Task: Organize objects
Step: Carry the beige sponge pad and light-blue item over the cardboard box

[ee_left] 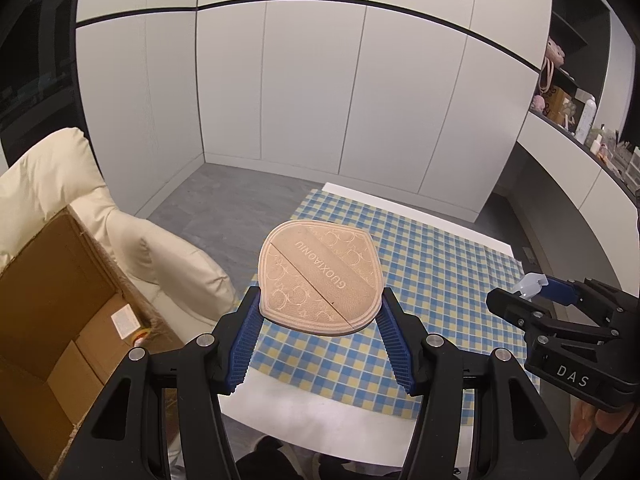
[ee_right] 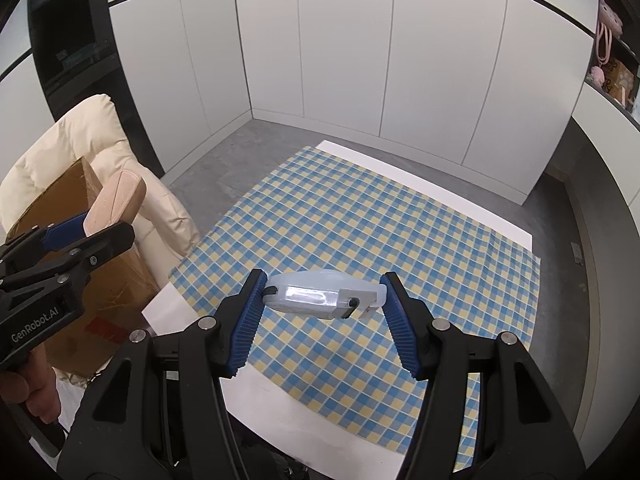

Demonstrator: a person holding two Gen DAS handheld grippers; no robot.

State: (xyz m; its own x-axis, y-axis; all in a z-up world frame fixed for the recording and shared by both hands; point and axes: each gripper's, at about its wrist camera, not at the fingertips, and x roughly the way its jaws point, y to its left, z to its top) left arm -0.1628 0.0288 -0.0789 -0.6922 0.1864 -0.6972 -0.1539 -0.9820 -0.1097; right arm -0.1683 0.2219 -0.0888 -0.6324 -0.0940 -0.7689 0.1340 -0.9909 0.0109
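Note:
My left gripper (ee_left: 320, 300) is shut on a flat peach pad (ee_left: 318, 274) stamped with letters, held in the air over the table's near left corner. In the right wrist view the same pad (ee_right: 116, 200) shows edge-on at the far left, next to the cardboard box (ee_right: 80, 240). My right gripper (ee_right: 324, 286) is shut on a small translucent white case (ee_right: 320, 292), also lifted above the checked cloth (ee_right: 360, 232). That gripper (ee_left: 532, 286) appears at the right of the left wrist view, with the case's pale tip (ee_left: 530, 283) between its blue pads.
An open cardboard box (ee_left: 52, 312) rests on a cream armchair (ee_left: 140, 248) left of the table. A blue and yellow checked cloth (ee_left: 420, 264) covers the white table (ee_left: 320, 404). White cupboard doors stand behind, and a shelf with small items (ee_left: 576, 116) is at the right.

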